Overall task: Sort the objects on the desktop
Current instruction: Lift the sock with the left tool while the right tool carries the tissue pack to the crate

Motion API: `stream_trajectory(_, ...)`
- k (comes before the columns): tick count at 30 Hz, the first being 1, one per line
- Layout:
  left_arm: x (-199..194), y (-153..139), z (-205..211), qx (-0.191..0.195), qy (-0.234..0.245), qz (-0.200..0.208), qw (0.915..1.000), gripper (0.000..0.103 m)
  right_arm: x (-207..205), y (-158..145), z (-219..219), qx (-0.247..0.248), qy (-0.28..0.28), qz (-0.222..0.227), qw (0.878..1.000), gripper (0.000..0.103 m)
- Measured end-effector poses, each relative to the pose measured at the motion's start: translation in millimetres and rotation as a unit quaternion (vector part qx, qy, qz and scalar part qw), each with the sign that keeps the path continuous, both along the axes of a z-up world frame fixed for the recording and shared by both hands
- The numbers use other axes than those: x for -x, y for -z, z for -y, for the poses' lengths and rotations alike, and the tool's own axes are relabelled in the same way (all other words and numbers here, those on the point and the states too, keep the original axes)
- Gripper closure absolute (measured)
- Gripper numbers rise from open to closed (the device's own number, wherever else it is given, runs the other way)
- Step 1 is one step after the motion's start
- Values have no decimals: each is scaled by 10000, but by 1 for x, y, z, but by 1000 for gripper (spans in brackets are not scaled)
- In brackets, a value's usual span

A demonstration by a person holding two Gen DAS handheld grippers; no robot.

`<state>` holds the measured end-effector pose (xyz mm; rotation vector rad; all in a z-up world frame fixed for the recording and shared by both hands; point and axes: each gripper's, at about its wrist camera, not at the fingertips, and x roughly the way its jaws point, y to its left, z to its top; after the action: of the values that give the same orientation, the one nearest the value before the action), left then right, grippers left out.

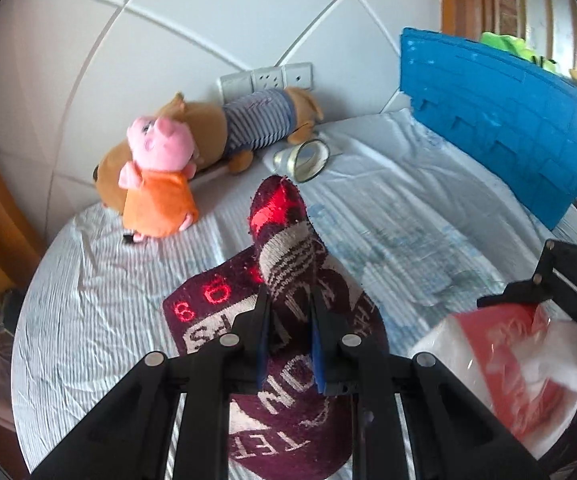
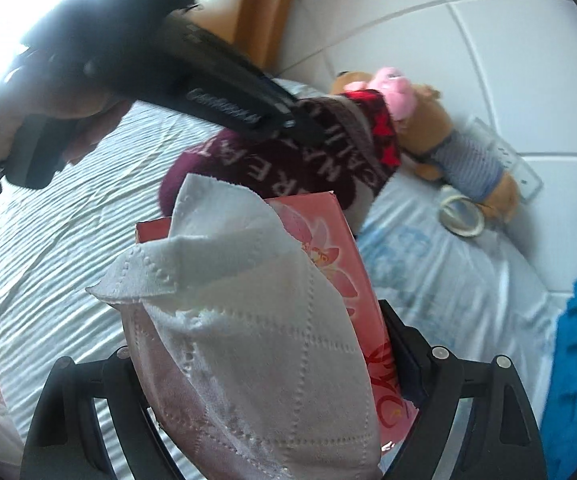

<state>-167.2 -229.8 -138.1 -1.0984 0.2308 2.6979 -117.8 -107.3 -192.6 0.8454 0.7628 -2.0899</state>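
- Left gripper (image 1: pixel 288 320): fingers clenched on a maroon sock (image 1: pixel 288 264) with woven lettering and red patches. The sock is pinched at mid-length; whether it is lifted off the white striped table cover (image 1: pixel 100 288) or drapes onto it cannot be told.
- Right gripper (image 2: pixel 264 360): fingers clamped on the sides of a pink tissue pack (image 2: pixel 328 248); a white tissue (image 2: pixel 224 280) spills from its top and hides the left finger.
- Remaining on the cover, near the tiled wall: a pink pig plush (image 1: pixel 156 184) leaning on a brown dog plush (image 1: pixel 224 128), and a tape roll (image 1: pixel 304 160) just beside them.
- Blue crate (image 1: pixel 500 120) stands at the right edge.
- Step in hand, as judged: both items grasped, transport phase.
- Next move calls for carrying each item to its sorting place, probably the crate, then releasing without snagging the loose tissue.
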Motion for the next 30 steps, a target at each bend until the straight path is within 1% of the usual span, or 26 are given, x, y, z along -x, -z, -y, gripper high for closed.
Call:
stream_trajectory(2,-2,-9,-9,-12,56,-75,10000,86,-1,-8,-8,34,166,-52,9998,15)
stream_trajectory(7,-10,-33,-38,-41,312,-304,9990,86,-11,-36,-32,189,776,-266,9964,15)
stream_trajectory(10,-16,-53,-58,-54,496,-504,9975,86,-20,-54,-52,320,1213,-405,9913,15)
stream_trajectory(14,-23,-79,-85,-104,719,-744,9946,86,-33,-80,-84,452,1789,-607,9809,15)
stream_trajectory(18,-33,-107,-121,-196,1052,-993,9893,86,-51,-110,-121,616,2360,-866,9659,15)
stream_trajectory(21,-39,-123,-148,-272,1322,-1123,9845,86,-65,-129,-142,649,2700,-1035,9551,15)
stream_trajectory(25,-47,-145,-183,-378,1744,-1328,9749,86,-85,-157,-167,652,3146,-1311,9379,15)
stream_trajectory(30,-50,-167,-226,-485,2297,-1489,9606,86,-105,-187,-195,718,3707,-1561,9127,15)
